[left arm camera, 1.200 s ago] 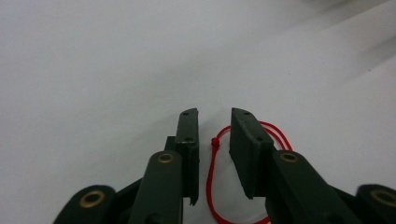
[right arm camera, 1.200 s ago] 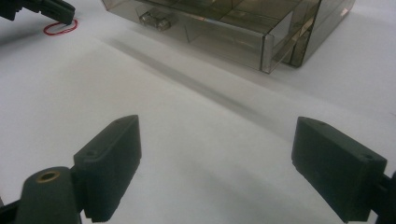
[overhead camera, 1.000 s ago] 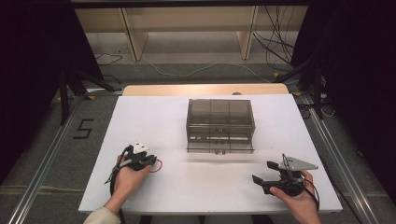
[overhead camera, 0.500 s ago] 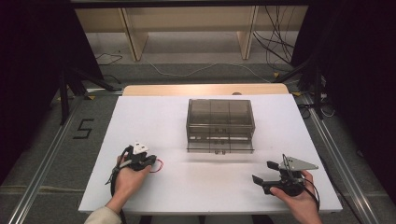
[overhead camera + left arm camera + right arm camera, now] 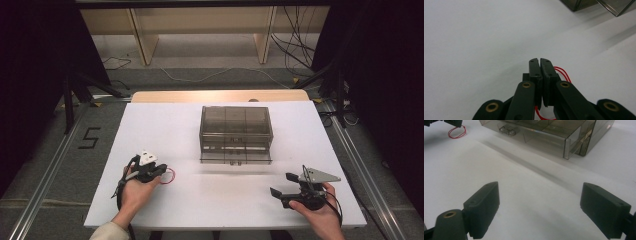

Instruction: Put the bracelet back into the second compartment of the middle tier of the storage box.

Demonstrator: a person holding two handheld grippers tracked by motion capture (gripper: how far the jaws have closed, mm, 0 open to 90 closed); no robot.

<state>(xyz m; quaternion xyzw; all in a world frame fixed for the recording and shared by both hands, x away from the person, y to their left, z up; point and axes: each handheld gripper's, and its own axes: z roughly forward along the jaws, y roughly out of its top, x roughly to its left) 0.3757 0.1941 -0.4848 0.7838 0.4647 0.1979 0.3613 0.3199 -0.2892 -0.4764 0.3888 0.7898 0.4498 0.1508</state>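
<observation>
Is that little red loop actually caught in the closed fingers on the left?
Touching. In the left gripper view the red loop passes between the shut fingers of the left gripper, showing beside and below them.

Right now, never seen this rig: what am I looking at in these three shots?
No robot here: a person holds a pair of hand tongs in each hand at a white table. The high view looks down from above the person's side; the other two come from cameras riding on each set of tongs, looking along their black jaws. On the table stands a smoky transparent drawer box. The left tongs are shut on a thin red wire loop, which sticks out beside the jaws. The right tongs are open and hold nothing, resting near the table's front edge, pointed toward the box.
</observation>
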